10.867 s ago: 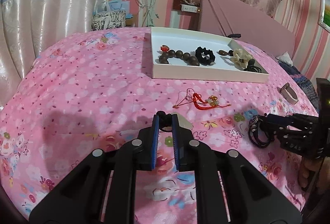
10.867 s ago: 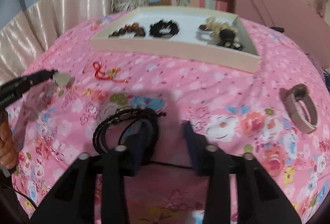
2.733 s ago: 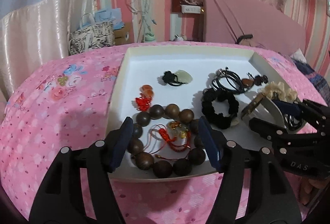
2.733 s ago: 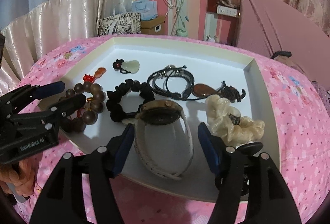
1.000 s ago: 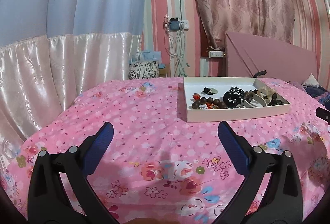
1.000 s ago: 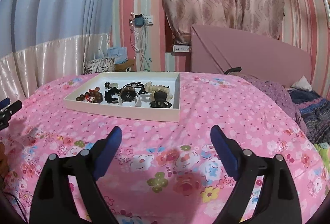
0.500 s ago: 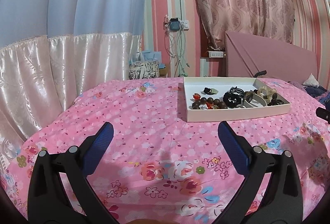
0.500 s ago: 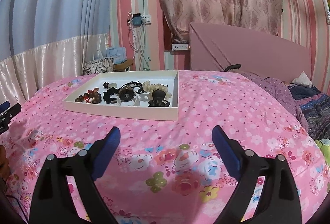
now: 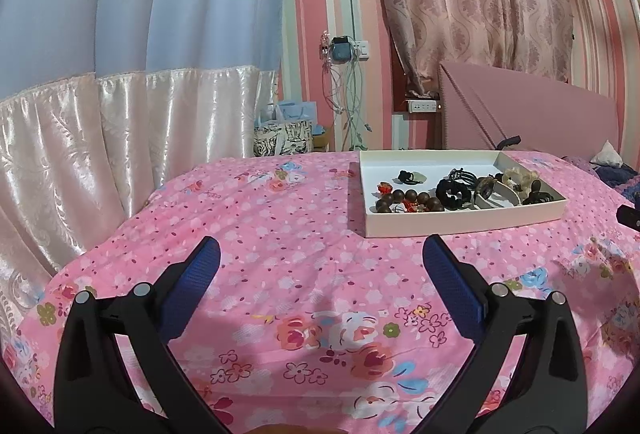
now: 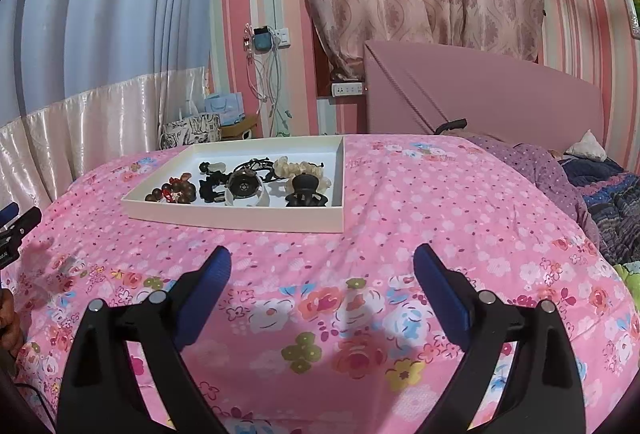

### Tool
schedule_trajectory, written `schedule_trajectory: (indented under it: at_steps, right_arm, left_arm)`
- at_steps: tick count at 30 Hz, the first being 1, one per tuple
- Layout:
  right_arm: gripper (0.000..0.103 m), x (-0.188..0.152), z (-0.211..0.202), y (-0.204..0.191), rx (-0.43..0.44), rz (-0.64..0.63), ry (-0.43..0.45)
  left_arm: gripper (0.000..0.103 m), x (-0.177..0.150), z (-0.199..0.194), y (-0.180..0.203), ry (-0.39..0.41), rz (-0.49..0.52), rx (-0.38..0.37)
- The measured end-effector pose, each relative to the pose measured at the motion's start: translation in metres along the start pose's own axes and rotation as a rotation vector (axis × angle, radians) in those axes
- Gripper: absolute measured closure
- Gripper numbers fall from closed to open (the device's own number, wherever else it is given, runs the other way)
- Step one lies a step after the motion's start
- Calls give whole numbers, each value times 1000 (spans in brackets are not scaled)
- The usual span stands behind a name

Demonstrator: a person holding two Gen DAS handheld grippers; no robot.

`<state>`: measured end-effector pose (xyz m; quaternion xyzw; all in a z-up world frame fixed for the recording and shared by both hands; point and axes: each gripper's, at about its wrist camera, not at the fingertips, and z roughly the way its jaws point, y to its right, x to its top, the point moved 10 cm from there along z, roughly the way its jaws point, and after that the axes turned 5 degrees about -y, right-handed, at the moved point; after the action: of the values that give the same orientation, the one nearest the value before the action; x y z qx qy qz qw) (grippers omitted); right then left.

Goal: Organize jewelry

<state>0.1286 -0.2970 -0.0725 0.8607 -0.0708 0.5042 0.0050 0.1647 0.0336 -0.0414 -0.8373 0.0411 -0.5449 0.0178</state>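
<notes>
The shallow white rectangular jewelry tray is seen at one o'clock on the pink floral bedspread, its long axis running left to right. In the right wrist view the tray lies at eleven o'clock, and a black claw clip, perhaps plastic, shows plainly. The left gripper and right gripper are both spread wide, empty. Bare bedspread lies between tray and grippers.
</notes>
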Motion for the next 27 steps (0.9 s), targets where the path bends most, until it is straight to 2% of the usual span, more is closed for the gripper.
schedule_trajectory:
  at_steps: [14,21,27]
  right_arm:
    - [11,1,0,1,0,5,-1]
    - [11,0,1,1,7,9,-8]
    - [11,-2,5,2,5,19,-24]
  left_arm:
    - [3,-2,5,-1,-29,1,-12]
    - [3,-5,13,11,-62,64,19]
    - [3,-4,12,8,-59,42,10]
